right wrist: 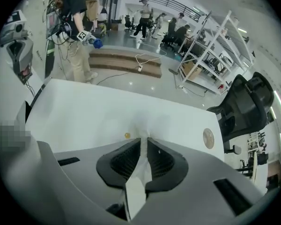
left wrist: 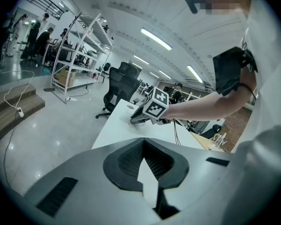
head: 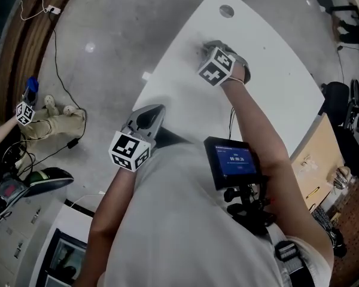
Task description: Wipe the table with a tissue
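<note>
The white table (head: 269,82) runs away from me toward the upper right. My right gripper (head: 208,45) points steeply down onto its left part, with the marker cube (head: 217,66) on top. In the right gripper view that gripper (right wrist: 144,139) is shut on a white tissue (right wrist: 141,165), which bunches up between the pads and touches the table (right wrist: 93,111). A small yellow speck (right wrist: 127,135) lies just past the fingertips. My left gripper (head: 151,113) hangs at the table's near left edge, shut with nothing in it (left wrist: 143,142). It looks along the table (left wrist: 117,130) toward the right gripper (left wrist: 136,119).
A round cable hole (head: 226,11) sits near the table's far end (right wrist: 208,138). A black office chair (right wrist: 246,107) stands beyond that end. Another person (right wrist: 75,27) stands on the floor to the left, with cables and a low step nearby. A small screen (head: 233,163) hangs on my chest.
</note>
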Motion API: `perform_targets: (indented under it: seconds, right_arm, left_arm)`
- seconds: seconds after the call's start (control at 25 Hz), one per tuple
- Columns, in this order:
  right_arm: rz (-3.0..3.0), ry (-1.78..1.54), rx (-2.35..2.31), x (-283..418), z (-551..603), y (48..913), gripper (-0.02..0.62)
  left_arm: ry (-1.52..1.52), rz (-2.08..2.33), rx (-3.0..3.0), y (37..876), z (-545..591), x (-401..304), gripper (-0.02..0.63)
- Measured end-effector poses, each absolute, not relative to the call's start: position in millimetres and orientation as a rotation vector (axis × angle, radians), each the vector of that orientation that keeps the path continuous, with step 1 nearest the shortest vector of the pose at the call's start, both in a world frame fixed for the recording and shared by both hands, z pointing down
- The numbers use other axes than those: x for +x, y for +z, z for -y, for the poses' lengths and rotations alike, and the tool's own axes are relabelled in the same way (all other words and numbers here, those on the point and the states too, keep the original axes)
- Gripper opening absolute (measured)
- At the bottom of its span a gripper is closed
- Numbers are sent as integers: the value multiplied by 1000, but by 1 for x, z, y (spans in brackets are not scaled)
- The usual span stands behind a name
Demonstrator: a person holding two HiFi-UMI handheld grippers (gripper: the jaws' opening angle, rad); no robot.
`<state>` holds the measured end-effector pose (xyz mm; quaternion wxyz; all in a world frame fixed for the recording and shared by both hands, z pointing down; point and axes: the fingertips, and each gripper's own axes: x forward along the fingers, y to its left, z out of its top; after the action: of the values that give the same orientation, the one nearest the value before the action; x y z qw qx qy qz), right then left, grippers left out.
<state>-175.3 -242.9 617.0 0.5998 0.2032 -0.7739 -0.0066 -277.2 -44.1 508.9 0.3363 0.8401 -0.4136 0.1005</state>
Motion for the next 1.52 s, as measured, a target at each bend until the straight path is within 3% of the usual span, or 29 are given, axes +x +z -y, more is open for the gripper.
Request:
perform_targets:
  seconds: [0.64, 0.84, 1.12, 1.52]
  right_arm:
    - [1829, 201, 220, -196, 187, 619, 51]
    - [1959, 469, 181, -202, 146, 609, 51]
    - [2169, 917, 431, -192, 141, 578, 52]
    - [2271, 1284, 1137, -80, 153, 537, 52]
  left_arm:
    - [270, 1074, 2213, 505, 36, -278, 5]
    - [276, 1052, 2234, 497, 25, -270, 5]
    - [296, 1007, 2284, 494, 29, -275, 5]
    - [341, 798, 2398, 496, 29, -255, 5]
